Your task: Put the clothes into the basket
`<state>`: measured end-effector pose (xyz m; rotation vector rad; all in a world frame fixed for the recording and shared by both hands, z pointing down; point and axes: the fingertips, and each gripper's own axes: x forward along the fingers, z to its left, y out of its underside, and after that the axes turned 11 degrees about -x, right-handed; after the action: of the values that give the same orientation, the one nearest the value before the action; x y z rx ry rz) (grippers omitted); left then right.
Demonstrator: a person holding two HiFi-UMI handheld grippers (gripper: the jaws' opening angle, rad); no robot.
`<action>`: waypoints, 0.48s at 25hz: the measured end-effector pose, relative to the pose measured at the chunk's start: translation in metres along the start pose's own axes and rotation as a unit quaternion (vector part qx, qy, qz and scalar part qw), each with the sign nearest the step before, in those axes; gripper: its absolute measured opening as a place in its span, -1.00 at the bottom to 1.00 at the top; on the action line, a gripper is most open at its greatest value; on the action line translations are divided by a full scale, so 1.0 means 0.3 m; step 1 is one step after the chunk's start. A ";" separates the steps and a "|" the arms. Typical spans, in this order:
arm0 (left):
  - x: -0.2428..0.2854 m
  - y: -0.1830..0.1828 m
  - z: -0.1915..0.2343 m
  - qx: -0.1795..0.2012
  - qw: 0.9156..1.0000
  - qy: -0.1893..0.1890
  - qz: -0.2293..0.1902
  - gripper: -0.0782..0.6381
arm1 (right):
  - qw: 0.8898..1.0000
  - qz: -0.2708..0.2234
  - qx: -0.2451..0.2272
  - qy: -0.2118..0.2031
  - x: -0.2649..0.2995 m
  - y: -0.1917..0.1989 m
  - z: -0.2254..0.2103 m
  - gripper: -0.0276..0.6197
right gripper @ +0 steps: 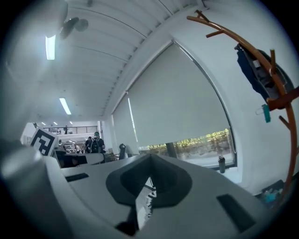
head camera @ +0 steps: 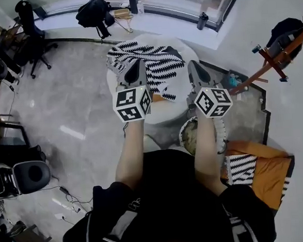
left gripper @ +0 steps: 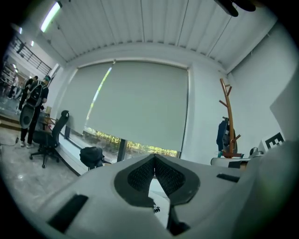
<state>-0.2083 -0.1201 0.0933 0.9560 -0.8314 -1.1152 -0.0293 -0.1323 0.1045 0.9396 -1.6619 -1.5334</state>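
In the head view, a black-and-white patterned garment [head camera: 149, 58] hangs spread between my two raised grippers, above a round white table [head camera: 161, 116]. My left gripper [head camera: 134, 68] is shut on the garment's left edge and my right gripper [head camera: 195, 67] is shut on its right edge. In the left gripper view the left gripper [left gripper: 154, 157] has closed jaws with a sliver of the garment [left gripper: 157, 192] showing below the pads. The right gripper view shows the same for the right gripper [right gripper: 150, 157] and a strip of the garment [right gripper: 143, 204]. A pale round basket [head camera: 185, 133] stands on the floor below, partly hidden by my right arm.
A second patterned cloth [head camera: 243, 168] lies on an orange sheet [head camera: 271, 174] at the lower right. A wooden coat stand [head camera: 271, 58] with a dark jacket rises at the right. An office chair [head camera: 31, 33], a black bag [head camera: 93, 13] and a bottle [head camera: 202, 20] line the window side.
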 end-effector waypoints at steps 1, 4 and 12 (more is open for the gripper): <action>-0.011 -0.039 0.010 0.006 1.000 0.000 -0.010 -0.76 | 1.000 -0.009 -0.005 -0.007 0.022 -0.034 0.029 -0.88; -0.034 -0.134 0.038 0.026 0.999 0.001 -0.032 -0.76 | 0.999 -0.025 -0.033 -0.016 0.073 -0.109 0.107 -0.88; -0.024 -0.243 0.051 0.046 0.997 0.005 -0.059 -0.76 | 0.996 -0.041 -0.078 -0.007 0.132 -0.202 0.136 -0.88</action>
<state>-0.2489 -0.1274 0.0309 1.0989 -0.8329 -1.1798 -0.0808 -0.1483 0.0414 0.9247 -1.5041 -1.7025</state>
